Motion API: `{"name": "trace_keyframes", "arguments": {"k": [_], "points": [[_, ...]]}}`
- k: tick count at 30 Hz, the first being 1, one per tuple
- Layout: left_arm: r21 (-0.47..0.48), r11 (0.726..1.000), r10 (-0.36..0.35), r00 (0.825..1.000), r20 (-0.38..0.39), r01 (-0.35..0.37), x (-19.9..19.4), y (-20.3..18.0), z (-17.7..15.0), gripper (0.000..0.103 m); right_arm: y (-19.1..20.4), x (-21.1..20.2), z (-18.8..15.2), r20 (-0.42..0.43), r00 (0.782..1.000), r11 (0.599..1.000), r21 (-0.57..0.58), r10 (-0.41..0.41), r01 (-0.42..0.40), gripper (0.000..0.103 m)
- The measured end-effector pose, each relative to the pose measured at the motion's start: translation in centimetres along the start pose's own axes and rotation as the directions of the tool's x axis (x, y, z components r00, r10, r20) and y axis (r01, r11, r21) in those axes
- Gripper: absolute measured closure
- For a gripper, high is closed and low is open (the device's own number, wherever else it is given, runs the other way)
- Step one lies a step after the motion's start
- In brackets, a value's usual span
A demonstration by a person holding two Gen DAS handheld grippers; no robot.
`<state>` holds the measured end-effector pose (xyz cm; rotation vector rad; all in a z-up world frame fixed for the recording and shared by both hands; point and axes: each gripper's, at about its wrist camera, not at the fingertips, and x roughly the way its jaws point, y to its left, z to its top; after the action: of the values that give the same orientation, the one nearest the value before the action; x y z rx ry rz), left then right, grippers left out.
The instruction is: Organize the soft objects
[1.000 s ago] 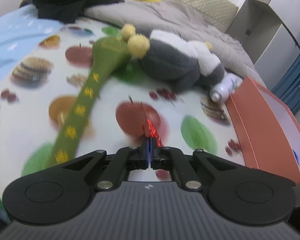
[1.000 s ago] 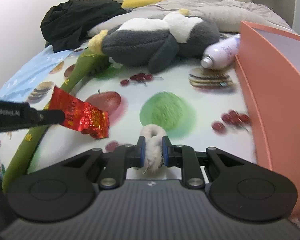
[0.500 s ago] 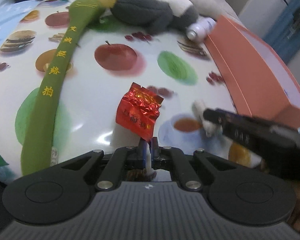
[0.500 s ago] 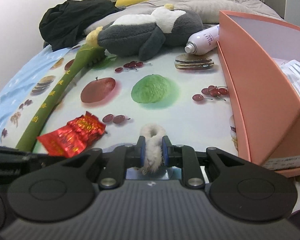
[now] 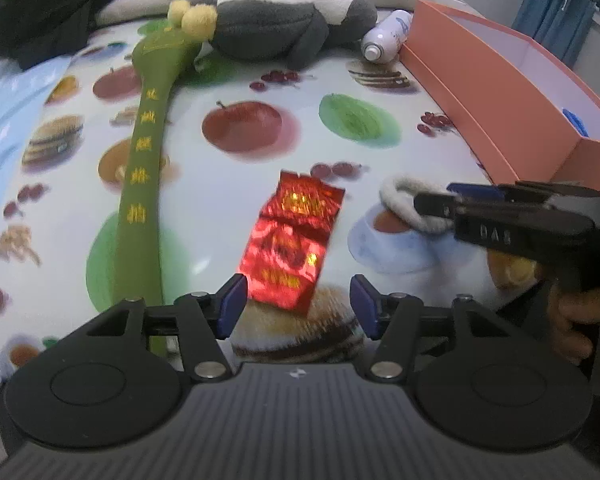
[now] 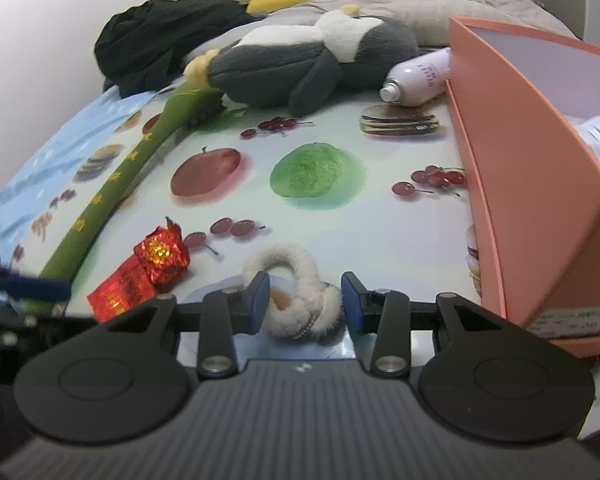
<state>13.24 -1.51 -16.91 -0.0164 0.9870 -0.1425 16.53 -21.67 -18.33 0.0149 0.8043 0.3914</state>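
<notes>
**Left wrist view: both jaws spread, foil packet and fluffy ring lying free on the cloth**

Left wrist view showed the left gripper [image 5: 298, 306] with its jaws spread wide and holding nothing. The red foil packet [image 5: 294, 240] lay flat on the fruit-print cloth [image 5: 260, 80] just ahead of the gap, its near corner reaching between the blue pads [image 5: 231, 305]. The packet was crinkled, shiny, roughly rectangular, with gold print.

The right gripper [image 6: 303, 300] also stood open and gripped nothing. The white fluffy ring [image 6: 300, 292], a small woolly loop, rested on the cloth between its fingers, nearer the right one; whether it touched that pad could not be told. In the left view this gripper reached in from the right edge, low over the cloth, a hand [image 5: 576, 320] around its handle.

Farther out, a long green plush strip [image 5: 144, 160] with yellow characters ran from the near left toward the far edge. A grey-and-white plush toy [image 6: 300, 64] lay across the far edge, a white spray bottle [image 6: 418, 78] on its side beside it. An orange cardboard box [image 6: 520, 160] stood open along the right edge. Black clothing [image 6: 160, 44] was heaped at the far left corner.
</notes>
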Motion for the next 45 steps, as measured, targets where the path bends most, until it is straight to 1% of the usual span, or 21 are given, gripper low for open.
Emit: {"name": "trace_keyframes", "arguments": {"k": [2, 5, 8, 9, 12, 15, 16, 17, 22, 26, 28, 29, 30, 35, 45], "points": [[0.025, 1.0, 0.004, 1.0, 0.01, -0.004, 0.3, 0.0, 0.7, 0.038, 0.3, 0.1, -0.1, 0.002, 1.0, 0.999, -0.032, 0.002, -0.002, 0.061], [0.071, 0.997, 0.02, 0.999, 0.029, -0.022, 1.2, -0.2, 1.9, 0.036, 0.3, 0.4, -0.3, 0.001, 1.0, 0.999, -0.043, 0.015, -0.015, 0.061], [0.11, 0.994, 0.017, 0.999, 0.046, -0.022, 2.2, -0.6, 3.3, 0.031, 0.5, 0.5, -0.3, 0.002, 1.0, 0.997, -0.068, 0.027, -0.027, 0.061], [0.121, 0.992, 0.015, 0.999, 0.048, -0.02, 2.6, -0.9, 3.6, 0.031, 0.6, 0.4, -0.4, 0.001, 1.0, 0.997, -0.076, 0.031, -0.031, 0.063], [0.151, 0.988, 0.01, 0.999, 0.039, -0.016, 3.8, -1.4, 4.4, 0.031, 0.9, 0.4, -0.4, -0.01, 0.998, 0.995, -0.087, 0.055, -0.055, 0.076], [0.172, 0.985, 0.023, 0.999, 0.027, -0.028, 4.9, -1.8, 4.6, 0.031, 1.3, 0.3, -0.5, -0.01, 0.999, 0.993, -0.106, 0.054, -0.054, 0.082], [0.175, 0.984, 0.026, 0.999, 0.02, -0.029, 5.1, -1.8, 4.6, 0.031, 1.4, 0.2, -0.5, -0.008, 0.999, 0.993, -0.105, 0.052, -0.053, 0.089], [0.175, 0.984, 0.025, 1.0, 0.013, -0.026, 5.5, -1.8, 4.6, 0.031, 1.3, 0.2, -0.4, -0.007, 0.999, 0.994, -0.099, 0.051, -0.052, 0.09], [0.174, 0.984, 0.035, 0.999, 0.004, -0.035, 6.6, -1.4, 4.7, 0.031, 0.3, -0.1, -0.4, -0.001, 0.999, 0.999, -0.02, 0.041, -0.041, 0.09], [0.173, 0.984, 0.038, 0.999, 0.01, -0.04, 6.9, -1.1, 4.8, 0.032, -0.1, -0.3, -0.4, 0.002, 1.0, 1.0, 0.009, 0.026, -0.026, 0.091], [0.157, 0.987, 0.036, 0.999, 0.005, -0.037, 7.1, -0.9, 4.9, 0.036, -0.2, -0.4, -0.5, 0.002, 1.0, 1.0, 0.018, 0.012, -0.013, 0.091], [0.153, 0.988, 0.033, 0.999, 0.008, -0.034, 7.1, -0.9, 4.9, 0.043, -0.3, -0.4, -0.5, 0.001, 1.0, 1.0, 0.026, 0.009, -0.009, 0.091], [0.149, 0.988, 0.032, 0.999, 0.01, -0.033, 7.0, -0.9, 4.9, 0.045, -0.4, -0.4, -0.5, 0.001, 1.0, 0.999, 0.037, 0.005, -0.005, 0.091], [0.132, 0.991, 0.032, 0.999, 0.032, -0.036, 6.4, -1.2, 4.8, 0.046, -0.7, -0.7, -0.5, 0.004, 1.0, 0.997, 0.066, -0.027, 0.026, 0.091], [0.026, 0.999, 0.024, 0.998, 0.055, -0.026, 3.6, -2.1, 4.6, 0.046, -0.7, -3.0, -0.2, 0.037, 0.997, 0.994, 0.091, -0.07, 0.066, 0.091]]}}
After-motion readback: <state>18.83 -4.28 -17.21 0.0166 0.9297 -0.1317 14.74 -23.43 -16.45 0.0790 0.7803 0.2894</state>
